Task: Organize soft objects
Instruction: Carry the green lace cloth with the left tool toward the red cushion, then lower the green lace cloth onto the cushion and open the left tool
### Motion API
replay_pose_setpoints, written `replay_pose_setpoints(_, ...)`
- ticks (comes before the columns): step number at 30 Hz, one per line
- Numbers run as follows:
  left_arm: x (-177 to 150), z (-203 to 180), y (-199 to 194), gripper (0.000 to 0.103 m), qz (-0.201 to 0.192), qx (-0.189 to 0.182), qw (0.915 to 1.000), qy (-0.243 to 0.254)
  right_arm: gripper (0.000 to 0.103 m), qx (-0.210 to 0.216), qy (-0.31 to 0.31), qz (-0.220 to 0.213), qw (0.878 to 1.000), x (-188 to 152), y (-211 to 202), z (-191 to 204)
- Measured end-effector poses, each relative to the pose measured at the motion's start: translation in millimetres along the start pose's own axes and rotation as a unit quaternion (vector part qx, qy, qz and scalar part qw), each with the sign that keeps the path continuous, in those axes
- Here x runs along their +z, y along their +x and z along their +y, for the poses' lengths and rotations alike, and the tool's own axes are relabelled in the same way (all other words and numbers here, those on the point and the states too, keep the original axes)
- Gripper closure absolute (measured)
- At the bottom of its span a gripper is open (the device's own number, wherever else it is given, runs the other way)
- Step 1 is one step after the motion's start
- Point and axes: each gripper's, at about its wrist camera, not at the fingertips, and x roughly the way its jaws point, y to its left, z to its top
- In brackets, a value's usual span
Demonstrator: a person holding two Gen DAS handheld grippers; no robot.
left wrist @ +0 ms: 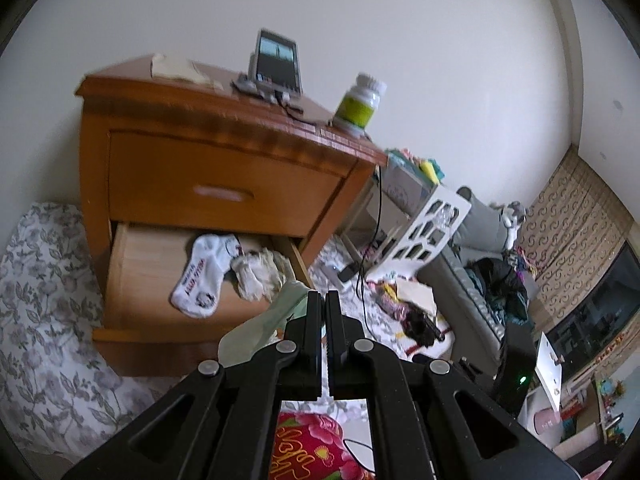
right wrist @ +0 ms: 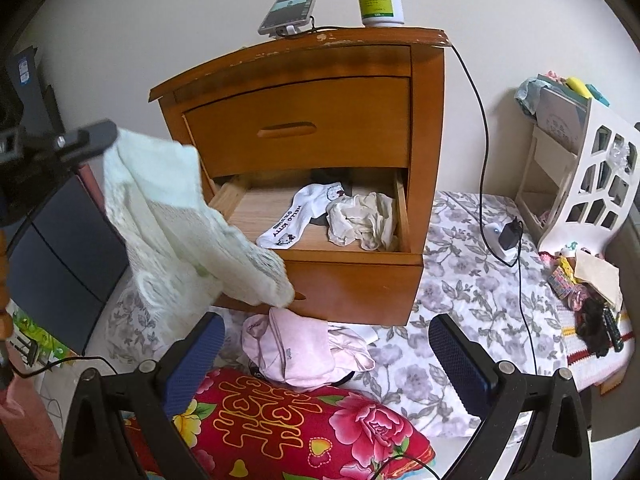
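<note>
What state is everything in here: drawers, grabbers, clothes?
Top drawer: closed.
Bottom drawer: pulled open.
Left gripper: shut on pale green cloth, held up.
Right gripper: open, empty.
White sock: lying in bottom drawer.
Pink garment: crumpled below the drawer.

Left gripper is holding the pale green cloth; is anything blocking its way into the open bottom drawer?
Nothing visible blocks it. The pale green cloth, clamped in the left gripper, hangs in front of the open bottom drawer. A white sock and a crumpled cream cloth lie inside, leaving bare floor at the left.
</note>
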Motion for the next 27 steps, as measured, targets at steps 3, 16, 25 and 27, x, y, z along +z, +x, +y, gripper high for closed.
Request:
replay_pose_setpoints(3,-7.0,1.3,16.3,0.102,0.022,-0.002,0.9997,-0.003,0.0,-0.001,0.003,0.003,1.0,-0.7,2.5,-1.9)
replay_pose_setpoints(16,-43.1,30.1,88.6,0.102,0.111,0.04,0.9926,-0.027,0.0,0.0,0.008,0.021,1.0,-2.7,18.6,-7.9)
replay_pose_setpoints(25,-75.5,57.4,123.6,0.102,0.159,0.102,0.9813,-0.035,0.0,0.001,0.009,0.033,0.999,-2.5,31.3,-10.7)
replay_pose_setpoints(27,-83.1,61.5,130.5,0.102,0.17,0.113,0.9784,-0.033,0.0,0.002,0.008,0.036,0.999,-2.4,34.2,-10.5)
